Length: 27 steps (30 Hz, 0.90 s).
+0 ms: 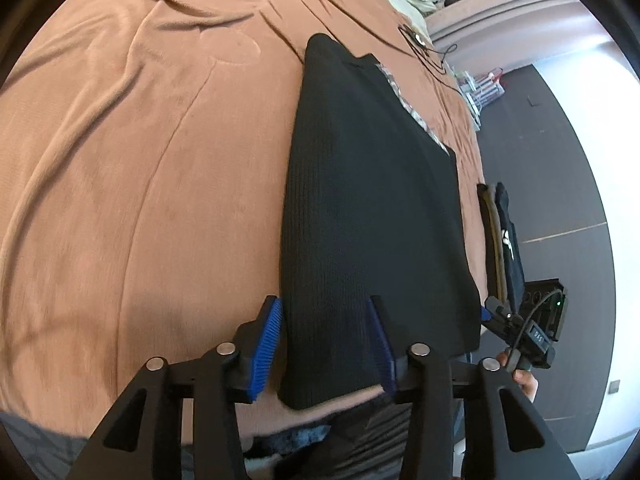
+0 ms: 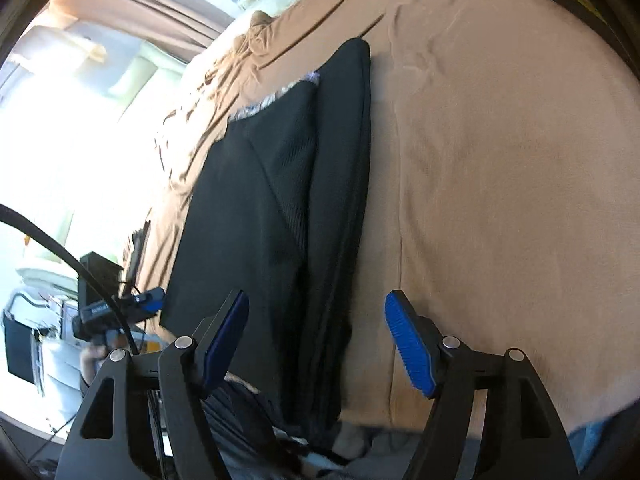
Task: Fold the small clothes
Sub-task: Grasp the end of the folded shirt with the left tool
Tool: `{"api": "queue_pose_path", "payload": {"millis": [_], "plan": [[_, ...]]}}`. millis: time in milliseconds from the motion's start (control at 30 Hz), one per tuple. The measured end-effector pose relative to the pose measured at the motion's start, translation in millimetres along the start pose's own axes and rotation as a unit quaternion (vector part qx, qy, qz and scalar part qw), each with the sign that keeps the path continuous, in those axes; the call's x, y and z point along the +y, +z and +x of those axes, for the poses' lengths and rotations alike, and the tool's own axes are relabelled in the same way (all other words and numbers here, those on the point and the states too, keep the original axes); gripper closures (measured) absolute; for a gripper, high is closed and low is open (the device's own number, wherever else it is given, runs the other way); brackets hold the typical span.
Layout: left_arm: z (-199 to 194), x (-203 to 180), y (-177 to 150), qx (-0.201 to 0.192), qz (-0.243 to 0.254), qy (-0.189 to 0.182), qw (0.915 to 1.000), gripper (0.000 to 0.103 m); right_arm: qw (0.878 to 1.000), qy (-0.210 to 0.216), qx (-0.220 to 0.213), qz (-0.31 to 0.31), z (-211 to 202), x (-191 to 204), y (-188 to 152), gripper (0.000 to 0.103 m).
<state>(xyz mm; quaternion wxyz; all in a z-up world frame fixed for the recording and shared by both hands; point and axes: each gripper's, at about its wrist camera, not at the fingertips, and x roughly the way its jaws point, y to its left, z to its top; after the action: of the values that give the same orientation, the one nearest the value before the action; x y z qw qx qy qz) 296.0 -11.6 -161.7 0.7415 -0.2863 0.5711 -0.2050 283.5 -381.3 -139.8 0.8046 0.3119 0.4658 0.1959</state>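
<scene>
The black garment [image 1: 372, 216] lies folded on the tan bedspread [image 1: 140, 184], its long axis running straight away from both tools. The left gripper [image 1: 326, 346] hangs over the near left corner, jaws apart, pads clear of the cloth. The right gripper [image 2: 316, 340] straddles the near right edge, jaws wide, gripping nothing. Both sit equally near, so the next fold likely goes lengthwise, near end toward far.
</scene>
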Motion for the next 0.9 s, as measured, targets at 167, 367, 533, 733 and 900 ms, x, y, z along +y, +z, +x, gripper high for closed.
{"api": "queue_pose_path", "payload": {"millis": [167,367,533,733,900], "plan": [[13,7,19,-0.001,-0.018,0.000,0.9998,0.057,1.000,0.008,0.008,0.007,20,-10,25,0.034],[26,8,44,-0.004,-0.026,-0.008,0.9996,0.057,0.999,0.032,0.009,0.019,49,-15,46,0.034],[36,6,74,-0.005,-0.028,-0.010,0.9996,0.058,0.999,0.043,0.009,0.017,68,-20,65,0.037],[48,5,104,-0.006,-0.030,-0.012,0.9995,0.058,0.998,0.063,0.018,0.020,94,-22,95,0.039],[57,2,126,-0.010,-0.033,-0.019,0.9992,0.058,0.997,0.072,0.023,0.011,110,-19,114,0.039]]}}
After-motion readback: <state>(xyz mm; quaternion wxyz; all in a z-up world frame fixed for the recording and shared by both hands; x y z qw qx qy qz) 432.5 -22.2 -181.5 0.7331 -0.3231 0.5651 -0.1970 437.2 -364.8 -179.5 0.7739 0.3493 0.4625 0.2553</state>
